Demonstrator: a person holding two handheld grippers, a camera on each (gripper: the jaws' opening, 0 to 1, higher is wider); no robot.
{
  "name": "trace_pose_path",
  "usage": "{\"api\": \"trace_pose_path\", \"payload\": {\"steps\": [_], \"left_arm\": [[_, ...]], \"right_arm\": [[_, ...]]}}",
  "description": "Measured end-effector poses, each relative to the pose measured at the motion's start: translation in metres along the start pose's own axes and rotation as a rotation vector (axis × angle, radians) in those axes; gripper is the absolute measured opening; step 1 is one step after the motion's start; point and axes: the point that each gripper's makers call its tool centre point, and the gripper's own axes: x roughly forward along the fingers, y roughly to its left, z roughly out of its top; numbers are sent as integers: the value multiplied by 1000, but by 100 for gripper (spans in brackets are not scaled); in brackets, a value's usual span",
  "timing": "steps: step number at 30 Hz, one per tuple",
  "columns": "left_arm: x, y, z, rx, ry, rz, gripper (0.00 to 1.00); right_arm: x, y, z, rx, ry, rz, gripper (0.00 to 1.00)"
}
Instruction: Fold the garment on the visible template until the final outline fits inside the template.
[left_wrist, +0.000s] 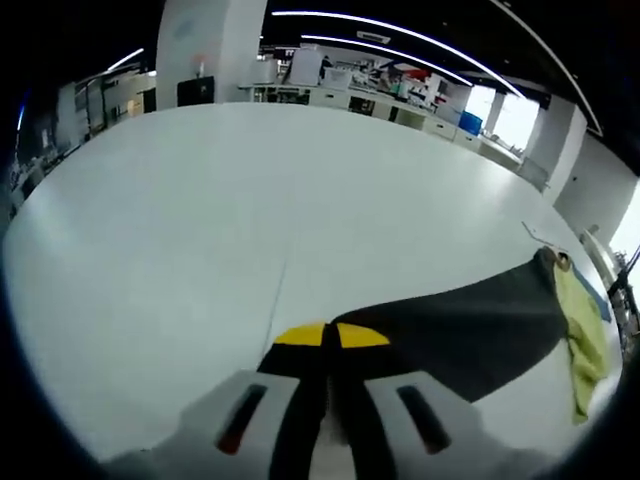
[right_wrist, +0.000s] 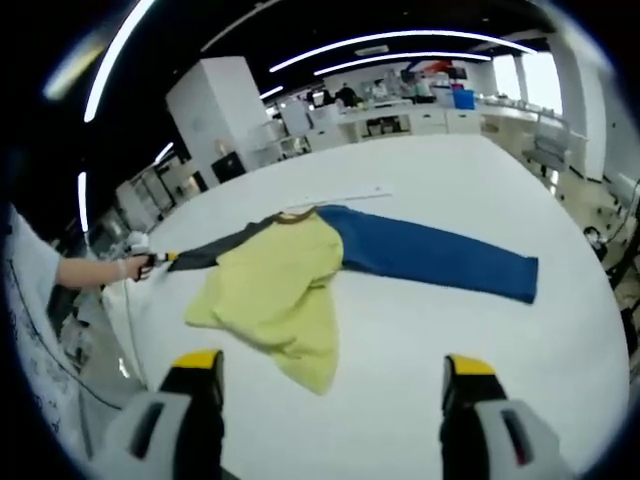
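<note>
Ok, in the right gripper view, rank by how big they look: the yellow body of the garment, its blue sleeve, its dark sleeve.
1. Yellow body, largest.
2. Blue sleeve, long, somewhat smaller.
3. Dark sleeve, smallest, stretched toward the left tool; it lies farther from the camera, so its true size is unsure.

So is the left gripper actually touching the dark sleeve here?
Touching. In the left gripper view the left gripper has its jaws closed together on the end of the dark sleeve, which stretches away taut toward the yellow body of the garment.
</note>
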Motion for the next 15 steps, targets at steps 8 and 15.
{"api": "trace_pose_path", "payload": {"steps": [8,15], "left_arm": [[-12,-12,8,85,-77,-112,37],[-41,-44,12,91,-162,-309,73]], "right_arm": [[1,7,3,6,-12,18,91],[1,12,7,-4,-23,34,91]]}}
